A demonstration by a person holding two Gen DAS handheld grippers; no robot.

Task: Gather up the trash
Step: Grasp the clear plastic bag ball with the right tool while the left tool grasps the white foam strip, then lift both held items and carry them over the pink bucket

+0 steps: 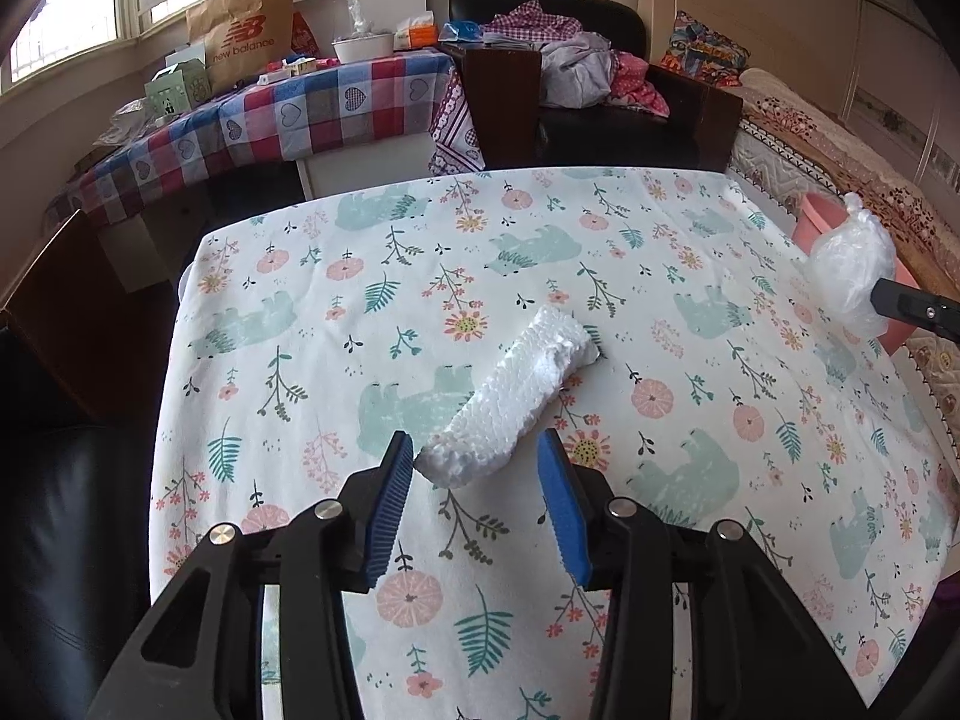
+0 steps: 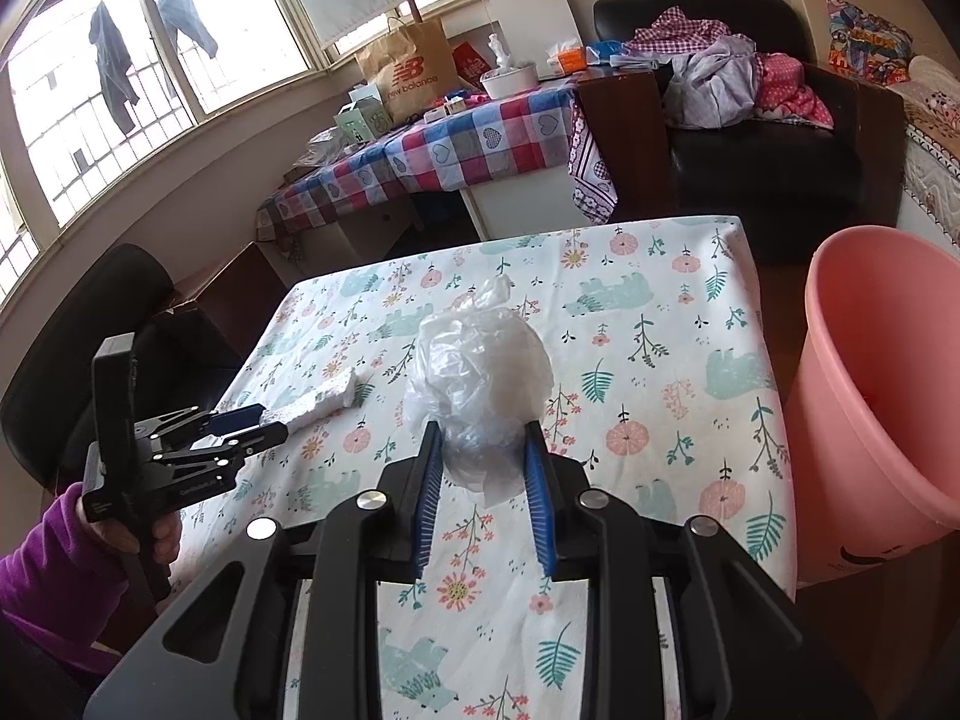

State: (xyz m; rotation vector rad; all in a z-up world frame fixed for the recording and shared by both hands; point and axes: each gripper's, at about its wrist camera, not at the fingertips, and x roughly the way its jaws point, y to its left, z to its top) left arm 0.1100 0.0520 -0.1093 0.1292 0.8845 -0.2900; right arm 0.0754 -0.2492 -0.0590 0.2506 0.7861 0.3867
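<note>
The left tongs (image 1: 477, 450) are standing spread, jaws apart, held low and level by a purple-sleeved hand (image 2: 157, 534). The right tongs (image 2: 483, 441) are pinching inward, raised higher.

The foam strip (image 1: 516, 402) looks white and rough, with a small pebbled texture. The bag (image 2: 474, 384) is thin clear plastic, crinkled and a little glossy. The tablecloth (image 1: 690, 312) is matt printed cloth. The bin (image 2: 882, 396) is smooth pink plastic. Both grippers (image 1: 477, 456) (image 2: 483, 441) are matt black plastic with ribbed blue pads (image 1: 393, 504) and shiny metal pins.
</note>
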